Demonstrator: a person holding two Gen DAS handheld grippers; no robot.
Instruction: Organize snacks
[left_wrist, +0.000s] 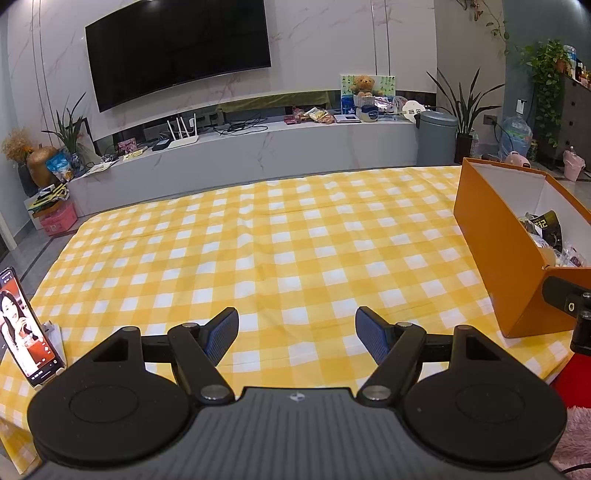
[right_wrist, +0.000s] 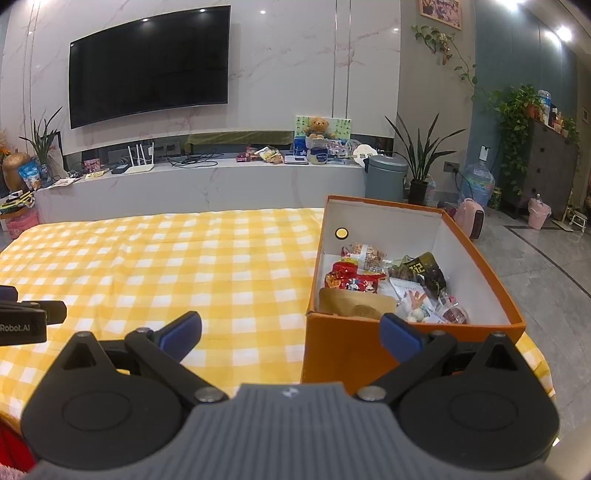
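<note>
both tongs, left tongs (left_wrist: 296, 334) and right tongs (right_wrist: 290, 338), are being held apart, gripping nothing. snack packets (right_wrist: 388, 288) are lying gathered inside the orange box (right_wrist: 369, 354); no snacks are being seen left on the checked worktop (left_wrist: 280, 236), so the task is being judged nearly finished.

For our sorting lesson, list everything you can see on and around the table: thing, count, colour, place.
tablecloth: one, yellow and white check, over the table
box: one, orange outside, white inside, open, right end of the table
snacks: several packets, red, brown, dark and clear, inside the box; exact count unclear
phone: one, screen lit, propped upright at the table's left edge
TV: one, black, on the wall
router: one, white, on the ledge under the TV
teddy: one, brown, on the ledge
bin: one, grey, on the floor behind the box
left gripper: black with blue pads, jaws open, empty, over the cloth
right gripper: black with blue pads, jaws open, empty, before the box
</note>
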